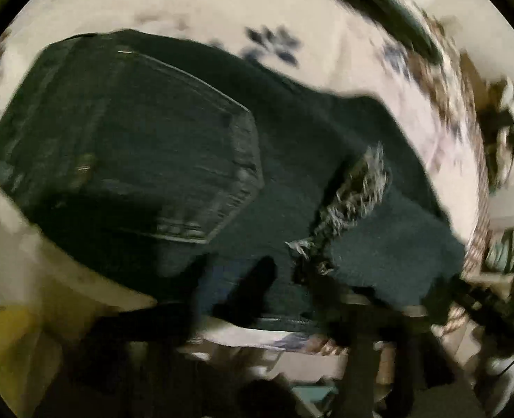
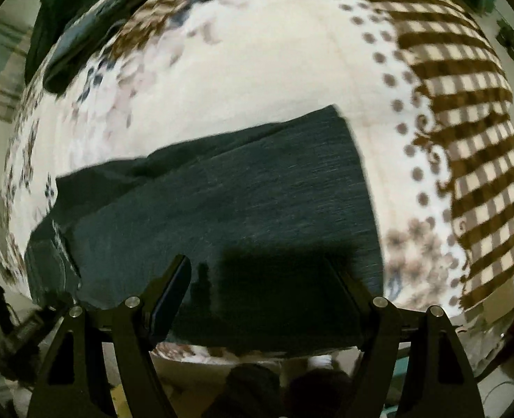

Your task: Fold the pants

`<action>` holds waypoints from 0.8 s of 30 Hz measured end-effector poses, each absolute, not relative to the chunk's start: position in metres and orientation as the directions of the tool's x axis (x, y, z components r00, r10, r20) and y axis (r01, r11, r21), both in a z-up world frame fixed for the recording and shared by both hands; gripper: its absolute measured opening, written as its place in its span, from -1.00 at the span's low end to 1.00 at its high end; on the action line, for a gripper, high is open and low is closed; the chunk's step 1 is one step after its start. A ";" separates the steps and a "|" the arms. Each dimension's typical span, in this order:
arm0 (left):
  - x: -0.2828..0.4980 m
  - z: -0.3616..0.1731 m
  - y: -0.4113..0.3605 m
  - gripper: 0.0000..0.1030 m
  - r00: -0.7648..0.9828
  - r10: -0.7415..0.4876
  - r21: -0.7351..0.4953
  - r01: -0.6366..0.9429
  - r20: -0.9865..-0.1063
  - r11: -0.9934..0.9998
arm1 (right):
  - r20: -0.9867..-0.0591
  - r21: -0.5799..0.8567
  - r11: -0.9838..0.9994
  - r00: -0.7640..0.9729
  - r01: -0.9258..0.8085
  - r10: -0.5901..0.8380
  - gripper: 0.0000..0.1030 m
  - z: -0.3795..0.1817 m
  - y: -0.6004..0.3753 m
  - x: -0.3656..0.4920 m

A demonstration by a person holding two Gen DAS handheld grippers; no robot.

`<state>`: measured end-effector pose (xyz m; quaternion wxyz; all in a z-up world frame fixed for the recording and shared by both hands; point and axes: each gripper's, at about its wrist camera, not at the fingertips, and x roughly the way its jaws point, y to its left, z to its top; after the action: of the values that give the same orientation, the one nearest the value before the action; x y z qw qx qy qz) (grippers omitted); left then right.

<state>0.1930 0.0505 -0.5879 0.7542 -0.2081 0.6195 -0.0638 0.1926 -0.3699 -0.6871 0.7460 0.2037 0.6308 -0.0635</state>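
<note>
Dark denim pants (image 1: 145, 146) lie on a floral bedspread (image 1: 222, 10). The left wrist view shows the seat with a back pocket (image 1: 173, 132) and a frayed rip (image 1: 357, 188); this view is blurred. My left gripper (image 1: 284, 289) hovers over the near edge of the pants, fingers (image 1: 253, 285) dark and smeared, so I cannot tell its state. In the right wrist view the folded legs (image 2: 239, 202) stretch across the bed. My right gripper (image 2: 260, 278) is open just above the near leg edge, fingers (image 2: 173, 285) spread wide, holding nothing.
A dark garment (image 2: 65, 17) lies at the far left of the bed. The bedspread has a brown checked border (image 2: 465, 122) on the right. The bed's near edge (image 2: 222, 351) sits just under the right gripper. Clutter and floor show beyond the bed (image 1: 507, 132).
</note>
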 end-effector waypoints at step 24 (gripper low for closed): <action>0.182 -0.657 0.239 0.45 0.667 -0.330 -0.742 -0.558 -0.668 0.372 | -0.990 0.103 0.946 0.127 0.309 0.066 0.60 -0.706 -0.312 0.235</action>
<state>0.1821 0.2387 -0.6572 0.7253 -0.5547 0.4001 0.0787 0.2348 -0.3117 -0.7061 0.7370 0.1429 0.6554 -0.0823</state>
